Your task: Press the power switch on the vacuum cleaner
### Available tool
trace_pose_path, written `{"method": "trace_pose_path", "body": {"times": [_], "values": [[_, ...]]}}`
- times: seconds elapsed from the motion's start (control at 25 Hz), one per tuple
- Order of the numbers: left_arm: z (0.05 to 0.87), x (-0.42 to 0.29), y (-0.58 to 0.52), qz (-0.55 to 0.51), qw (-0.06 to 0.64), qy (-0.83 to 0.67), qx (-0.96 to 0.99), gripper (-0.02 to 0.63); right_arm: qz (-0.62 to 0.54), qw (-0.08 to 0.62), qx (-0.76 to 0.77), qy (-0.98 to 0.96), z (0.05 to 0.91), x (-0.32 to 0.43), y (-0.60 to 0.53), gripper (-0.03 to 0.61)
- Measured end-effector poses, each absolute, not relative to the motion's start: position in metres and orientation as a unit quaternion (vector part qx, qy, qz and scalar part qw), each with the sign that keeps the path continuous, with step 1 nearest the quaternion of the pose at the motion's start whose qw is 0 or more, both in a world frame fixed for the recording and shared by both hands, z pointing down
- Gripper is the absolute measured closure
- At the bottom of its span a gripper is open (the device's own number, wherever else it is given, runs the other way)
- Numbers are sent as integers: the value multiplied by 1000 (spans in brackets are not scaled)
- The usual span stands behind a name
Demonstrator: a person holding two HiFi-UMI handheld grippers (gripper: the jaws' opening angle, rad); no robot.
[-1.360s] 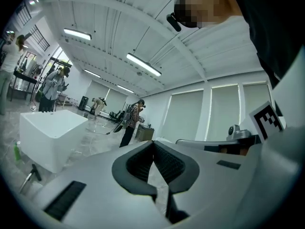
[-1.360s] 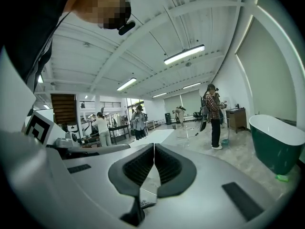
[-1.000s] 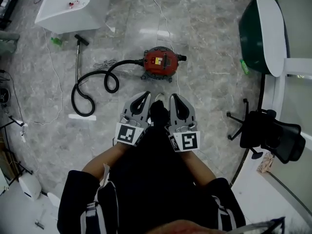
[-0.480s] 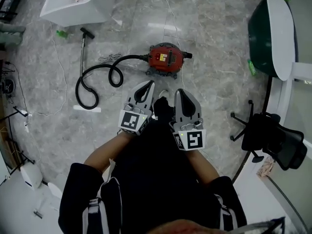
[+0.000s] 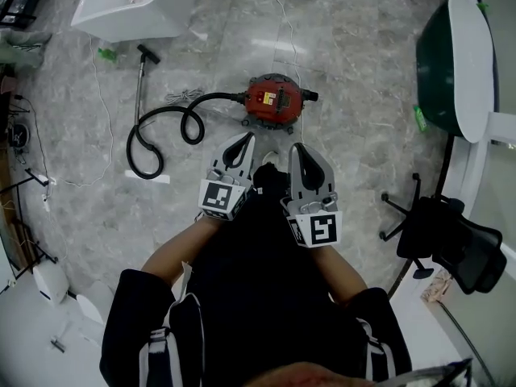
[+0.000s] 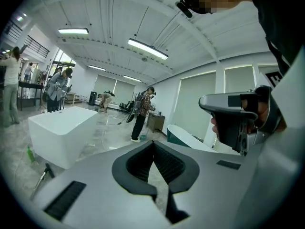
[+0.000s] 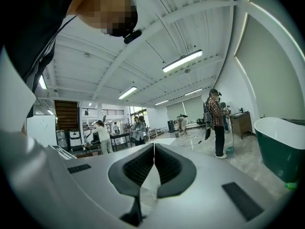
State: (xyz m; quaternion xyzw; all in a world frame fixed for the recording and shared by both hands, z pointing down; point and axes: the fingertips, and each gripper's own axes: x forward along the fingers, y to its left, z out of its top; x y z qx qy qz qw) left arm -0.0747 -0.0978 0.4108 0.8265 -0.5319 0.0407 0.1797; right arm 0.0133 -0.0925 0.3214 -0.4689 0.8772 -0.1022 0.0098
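The red vacuum cleaner (image 5: 272,100) stands on the marble floor ahead of me, with a small yellow patch on its top; its switch is too small to make out. Its black hose (image 5: 161,139) loops to the left and ends at a wand (image 5: 142,75) with a white floor head (image 5: 147,177). My left gripper (image 5: 246,138) and right gripper (image 5: 298,147) are held side by side short of the vacuum, not touching it. Both are shut with nothing between the jaws, as the left gripper (image 6: 153,142) and right gripper (image 7: 154,146) show in their own views.
A white tub (image 5: 129,6) stands at the far left and a green tub (image 5: 447,55) at the right. A black office chair (image 5: 447,232) is at the right. A white cable (image 5: 282,22) runs across the floor. Several people (image 6: 141,113) stand far off.
Both grippers have come a little nearer the vacuum cleaner and stay shut. The view has shifted slightly; the vacuum itself has not moved.
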Motion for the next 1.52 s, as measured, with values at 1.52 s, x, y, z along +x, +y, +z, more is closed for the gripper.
{"method": "trace_pose_path", "body": {"times": [1.52], "values": [[562, -49, -167, 153, 249, -502, 814, 595, -121, -20, -490, 863, 357, 35, -133, 558]]}}
